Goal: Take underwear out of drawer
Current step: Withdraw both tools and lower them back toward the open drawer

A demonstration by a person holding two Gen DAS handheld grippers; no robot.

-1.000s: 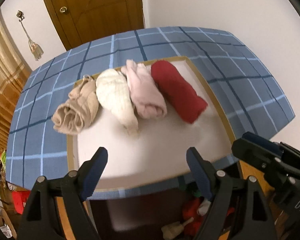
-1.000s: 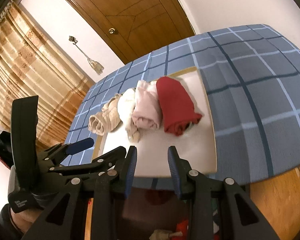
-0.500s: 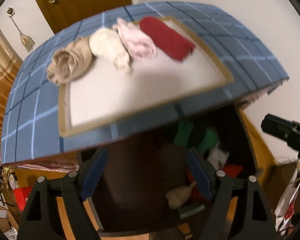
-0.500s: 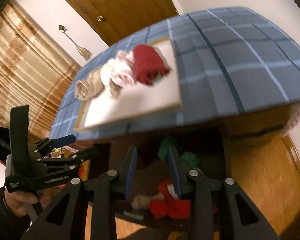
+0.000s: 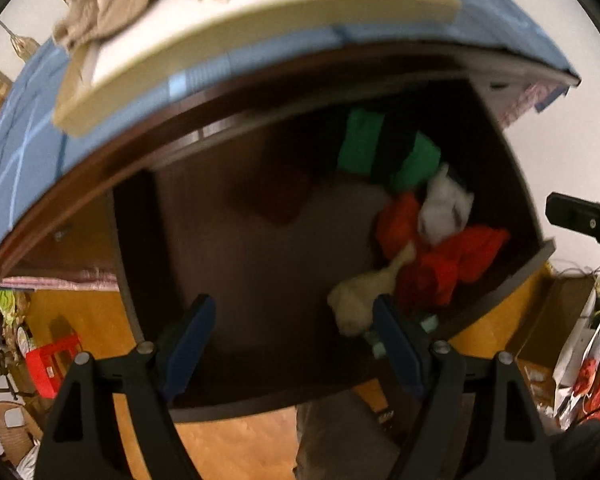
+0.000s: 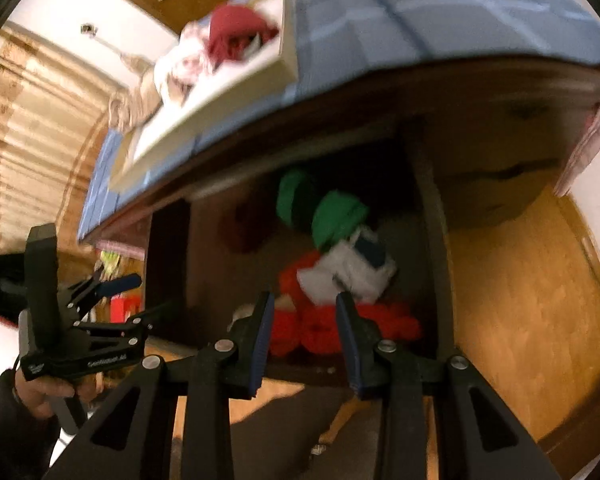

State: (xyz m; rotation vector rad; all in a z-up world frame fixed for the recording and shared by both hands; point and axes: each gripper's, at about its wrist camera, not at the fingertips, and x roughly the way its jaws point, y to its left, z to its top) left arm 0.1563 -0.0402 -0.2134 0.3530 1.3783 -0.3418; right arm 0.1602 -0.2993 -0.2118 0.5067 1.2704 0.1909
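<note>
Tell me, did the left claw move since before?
Yes. The left claw dropped from above the cream board down toward the open dark wooden drawer.

Open drawer (image 5: 260, 280) holds underwear pile (image 5: 428, 240).

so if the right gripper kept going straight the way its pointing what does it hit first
Probably the bright red-orange crumpled cloth in the open dark wooden drawer; it sits right between the open right gripper fingers. Depth is blurred, so hedged.

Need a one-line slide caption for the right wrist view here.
Open right gripper aimed at red garments in the open drawer, left gripper alongside.
</note>
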